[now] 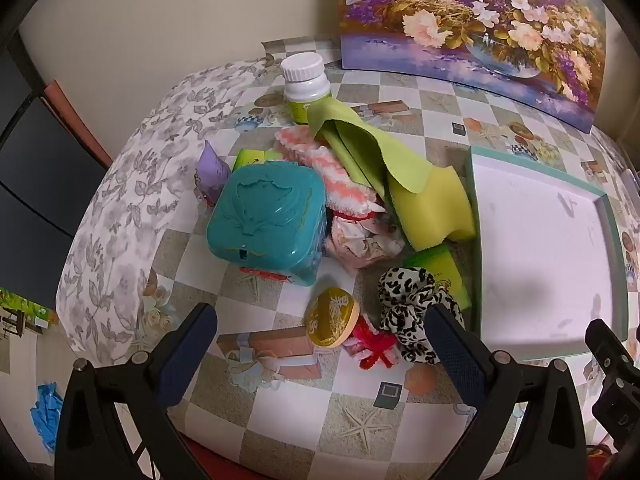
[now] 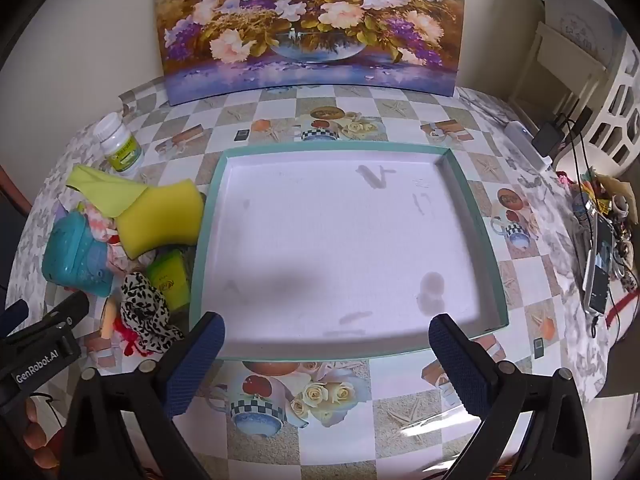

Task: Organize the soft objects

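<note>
Left of tray (image 2: 472, 184), teal box (image 1: 266, 216), scrunchie (image 1: 408, 304)

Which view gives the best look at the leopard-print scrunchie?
The left wrist view: the leopard-print scrunchie lies close, just ahead of the open left gripper, beside the tray. The right wrist view shows it smaller, bunched at the left edge next to the green box.

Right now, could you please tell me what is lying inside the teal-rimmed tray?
Nothing lies in the tray: its white floor shows only faint grey smudges and a shadow. The near corners sit behind the right tool's fingers, so those spots are hidden.
</note>
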